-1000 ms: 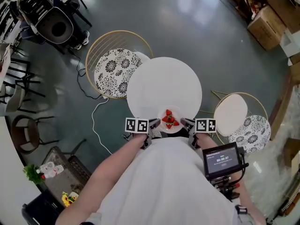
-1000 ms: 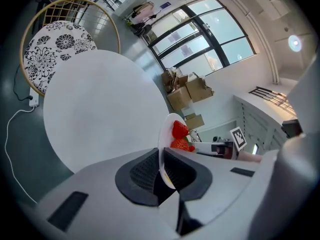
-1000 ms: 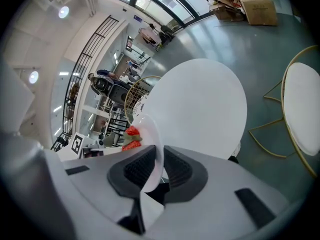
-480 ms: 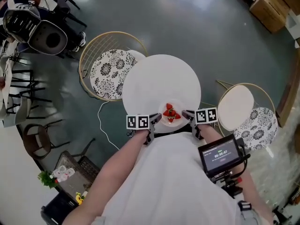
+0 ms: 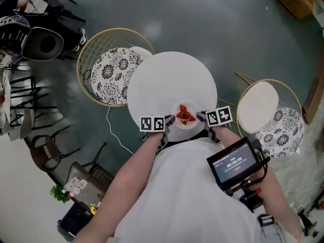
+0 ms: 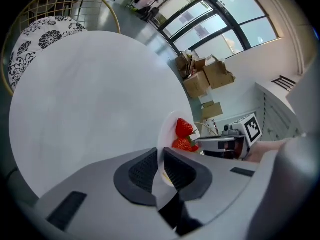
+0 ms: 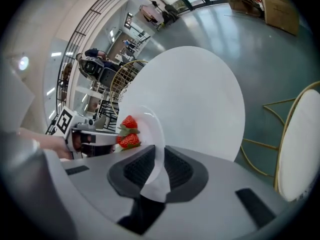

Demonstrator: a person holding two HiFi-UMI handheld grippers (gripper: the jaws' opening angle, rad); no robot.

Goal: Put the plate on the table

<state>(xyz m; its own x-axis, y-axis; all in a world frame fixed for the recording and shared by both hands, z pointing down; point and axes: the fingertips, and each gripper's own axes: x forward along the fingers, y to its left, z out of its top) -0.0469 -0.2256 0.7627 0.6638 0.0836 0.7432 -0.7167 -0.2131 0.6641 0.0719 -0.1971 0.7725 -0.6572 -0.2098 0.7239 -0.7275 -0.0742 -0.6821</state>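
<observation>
The left gripper (image 5: pixel 169 120) and right gripper (image 5: pixel 200 117) clamp opposite rims to hold the small white strawberry plate (image 5: pixel 185 107) level at the round white table (image 5: pixel 172 80)'s lower edge.

Glossy grey-green floor (image 5: pixel 212 24), gold wire chairs (image 5: pixel 109 70), probably cardboard boxes (image 6: pixel 207 76).

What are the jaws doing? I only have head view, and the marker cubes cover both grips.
Observer: In the left gripper view, the left gripper is shut on the plate rim, with a pad on each face.
Operator: Right side?
Observer: In the right gripper view, the right gripper is shut on the opposite rim in the same way.
Operator: Fruit near the pads?
Observer: The strawberries sit toward the plate's middle, clear of both grips.
</observation>
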